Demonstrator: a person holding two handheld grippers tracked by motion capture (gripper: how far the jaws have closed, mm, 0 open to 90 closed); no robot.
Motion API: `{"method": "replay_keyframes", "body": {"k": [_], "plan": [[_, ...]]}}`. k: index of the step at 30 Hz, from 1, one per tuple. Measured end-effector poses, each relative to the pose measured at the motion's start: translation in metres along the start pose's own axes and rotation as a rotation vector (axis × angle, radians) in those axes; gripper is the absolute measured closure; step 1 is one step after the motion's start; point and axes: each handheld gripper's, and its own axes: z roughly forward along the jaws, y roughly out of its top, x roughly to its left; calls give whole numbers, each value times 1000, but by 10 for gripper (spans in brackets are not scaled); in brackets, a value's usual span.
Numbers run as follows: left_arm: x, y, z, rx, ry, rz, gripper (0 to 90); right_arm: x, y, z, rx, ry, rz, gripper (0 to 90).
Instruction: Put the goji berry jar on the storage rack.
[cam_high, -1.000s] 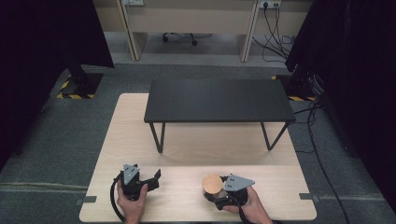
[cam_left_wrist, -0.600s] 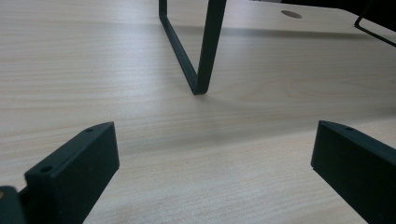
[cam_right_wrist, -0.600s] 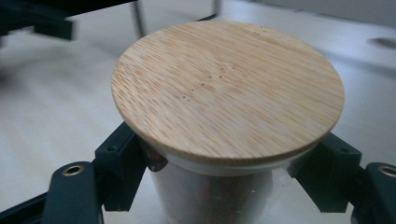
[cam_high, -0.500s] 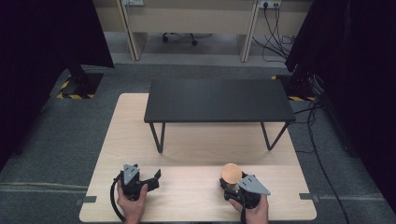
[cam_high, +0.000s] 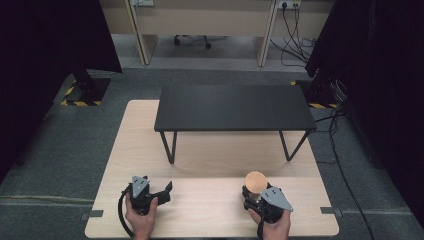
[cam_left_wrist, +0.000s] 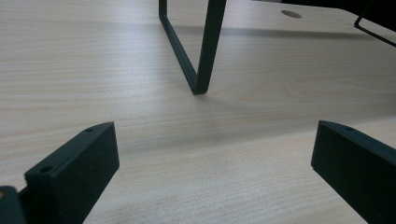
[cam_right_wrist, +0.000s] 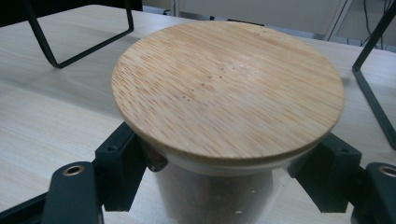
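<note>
Right gripper clamping a glass jar with a bamboo lid; left gripper gaping empty.

Both are sitting near the wooden table's front edge, the jar toward its right corner, a black metal stand occupying the far half.

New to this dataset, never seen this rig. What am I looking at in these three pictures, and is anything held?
No robot: a person holds a two-jaw tool in each hand. One camera looks down from above; one more rides on each tool, looking along its black jaws. On the pale wooden table stands a low black metal-legged shelf. The right gripper is shut on a clear glass jar with a round bamboo lid; its contents look brown. The left gripper is open, holding nothing, just above the tabletop.
</note>
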Motion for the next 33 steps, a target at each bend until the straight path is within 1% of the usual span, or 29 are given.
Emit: {"method": "replay_keyframes", "body": {"k": [2,3,6,7,8,9,10,11,13,14,18,19,20,21,22,25,26,27,28,29,33], "plan": [[0,0,0,0,0,0,2,2,4,-2,-7,-17,9,260],[0,0,0,0,0,0,2,2,4,-2,-7,-17,9,260],[0,0,0,0,-1,0,2,7,9,-3,-18,-53,30,260],[0,0,0,0,-1,0,2,8,11,-3,-19,-63,42,261],[0,0,0,0,-2,-1,2,7,15,-3,-27,-75,66,260],[0,0,0,0,-2,-1,2,7,15,-3,-27,-75,66,260],[0,0,0,0,-2,0,2,7,18,-3,-34,-78,73,260],[0,0,0,1,-3,1,2,5,23,-4,-55,-83,78,260],[0,0,0,1,-3,1,2,5,31,-5,-69,-90,76,260],[1,0,0,1,-4,0,2,5,31,-5,-69,-90,76,260],[1,0,0,0,-4,0,2,3,48,-7,-88,-93,67,260],[1,0,0,1,-4,0,2,3,56,-7,-89,-98,59,260],[1,0,0,0,-4,1,2,3,56,-7,-89,-98,59,260],[1,0,0,1,-5,1,2,1,62,-7,-90,-97,53,261],[1,0,0,1,-5,1,2,1,62,-7,-90,-97,53,261],[1,0,0,0,-6,2,2,2,71,-6,-89,-105,49,260],[1,0,0,1,-7,4,2,0,76,-7,-95,-103,49,261],[1,0,0,1,-7,4,2,0,76,-7,-95,-103,49,261],[1,0,0,1,-7,3,2,0,83,-8,-105,-108,48,260],[1,0,0,1,-7,4,2,0,83,-8,-105,-108,48,260],[1,0,0,-1,-7,3,2,0,95,-11,-121,-119,38,260]]}}
